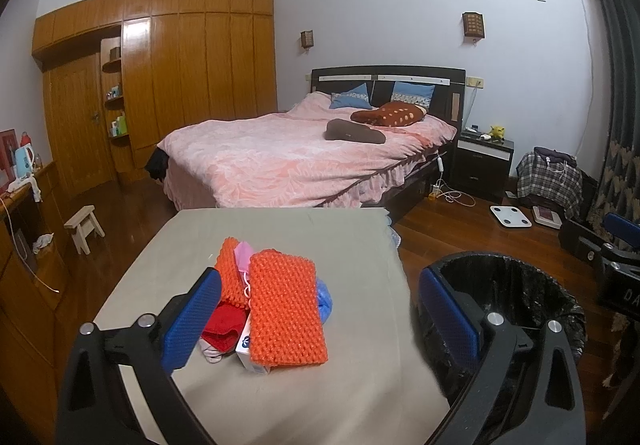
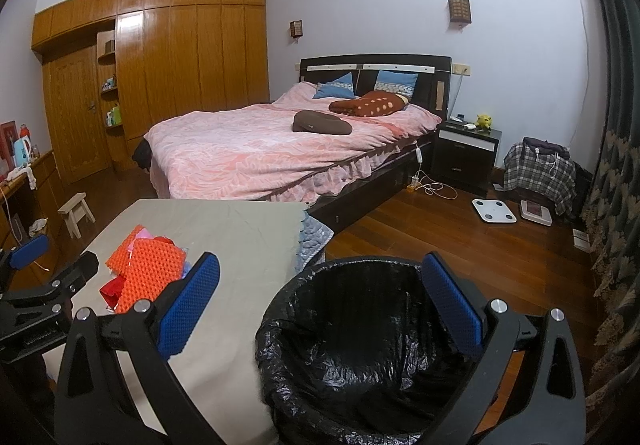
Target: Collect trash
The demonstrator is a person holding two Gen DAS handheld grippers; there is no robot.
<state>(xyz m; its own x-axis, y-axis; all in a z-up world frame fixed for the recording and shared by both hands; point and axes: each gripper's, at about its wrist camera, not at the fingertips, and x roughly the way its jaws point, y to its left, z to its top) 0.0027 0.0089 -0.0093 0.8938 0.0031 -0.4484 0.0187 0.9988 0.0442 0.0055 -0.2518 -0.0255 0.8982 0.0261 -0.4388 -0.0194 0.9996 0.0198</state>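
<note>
A heap of trash lies on the beige table (image 1: 280, 229): an orange bumpy sheet (image 1: 286, 315) on top, a second orange piece, a pink scrap (image 1: 243, 255), a red scrap (image 1: 223, 329), a white carton (image 1: 250, 355) and a blue plastic piece (image 1: 325, 301). My left gripper (image 1: 320, 301) hangs open just above and in front of the heap, holding nothing. To the right of the table stands a bin with a black liner (image 2: 360, 341), which looks empty. My right gripper (image 2: 320, 285) is open over the bin's near rim. The same heap (image 2: 148, 269) shows in the right wrist view.
A bed with a pink cover (image 1: 296, 157) stands behind the table. A wooden wardrobe (image 1: 192, 69) fills the left wall, with a small stool (image 1: 84, 225) before it. A dark nightstand (image 1: 484, 161), white scale (image 1: 510, 216) and cables lie on the wood floor at right.
</note>
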